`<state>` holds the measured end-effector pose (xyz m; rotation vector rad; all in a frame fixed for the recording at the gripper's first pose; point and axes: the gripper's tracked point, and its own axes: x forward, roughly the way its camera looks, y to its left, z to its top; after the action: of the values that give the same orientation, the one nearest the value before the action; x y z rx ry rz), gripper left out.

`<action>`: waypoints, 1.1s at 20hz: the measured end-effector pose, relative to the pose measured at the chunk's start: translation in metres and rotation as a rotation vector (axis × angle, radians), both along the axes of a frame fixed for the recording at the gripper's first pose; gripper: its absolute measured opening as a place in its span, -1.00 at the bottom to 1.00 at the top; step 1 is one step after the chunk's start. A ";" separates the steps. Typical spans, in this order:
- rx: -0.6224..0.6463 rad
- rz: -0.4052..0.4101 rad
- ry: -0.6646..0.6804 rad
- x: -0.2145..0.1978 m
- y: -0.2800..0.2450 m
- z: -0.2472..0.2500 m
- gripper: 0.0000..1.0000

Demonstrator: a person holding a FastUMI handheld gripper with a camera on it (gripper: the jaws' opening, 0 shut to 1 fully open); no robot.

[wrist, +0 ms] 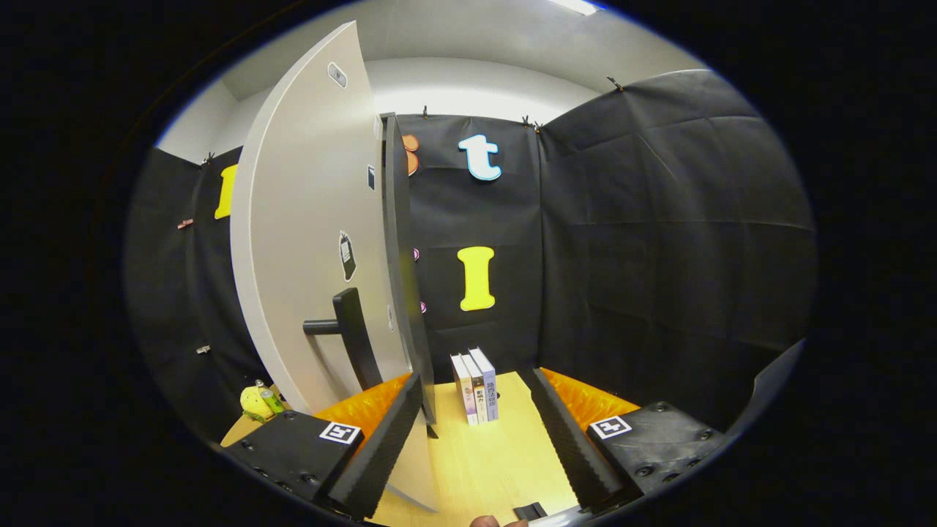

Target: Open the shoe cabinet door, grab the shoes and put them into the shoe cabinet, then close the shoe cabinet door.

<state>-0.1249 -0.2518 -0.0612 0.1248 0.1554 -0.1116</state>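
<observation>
Clutter first, at about eight o'clock from my tongs point(476, 446): a small yellow-and-green object point(258, 400) sits on the desk point(498, 461) past the left finger, too small for me to identify. Next comes the shoe cabinet door point(307, 241), a tall pale panel standing upright at roughly eleven o'clock, seen nearly edge-on with its dark edge point(399, 271) turned toward me. Its black bar handle point(351, 333) juts from the pale face, just above and beyond the left finger. I judge the door stiff, smooth and fairly heavy on its hinges; the flat face would slip, so the handle is where I would take hold, pinching the vertical bar across its width. At twelve o'clock, just ahead between the fingers, three books point(476, 386) stand upright on the desk, near the door's lower edge but apart from it. My tongs are spread wide and grip nothing; both fingers hang over bare desk. I see no shoes from here, so I cannot say where they lie.
</observation>
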 end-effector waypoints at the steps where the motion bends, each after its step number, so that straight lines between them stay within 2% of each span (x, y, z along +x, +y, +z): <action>1: 0.001 0.002 0.002 -0.003 0.005 0.002 0.95; 12: 0.031 0.124 -0.035 -0.003 0.119 0.017 0.95; 22: 0.069 0.231 -0.041 0.032 0.219 0.018 0.95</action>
<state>-0.0933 -0.0328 -0.0433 0.1772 0.1313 0.1265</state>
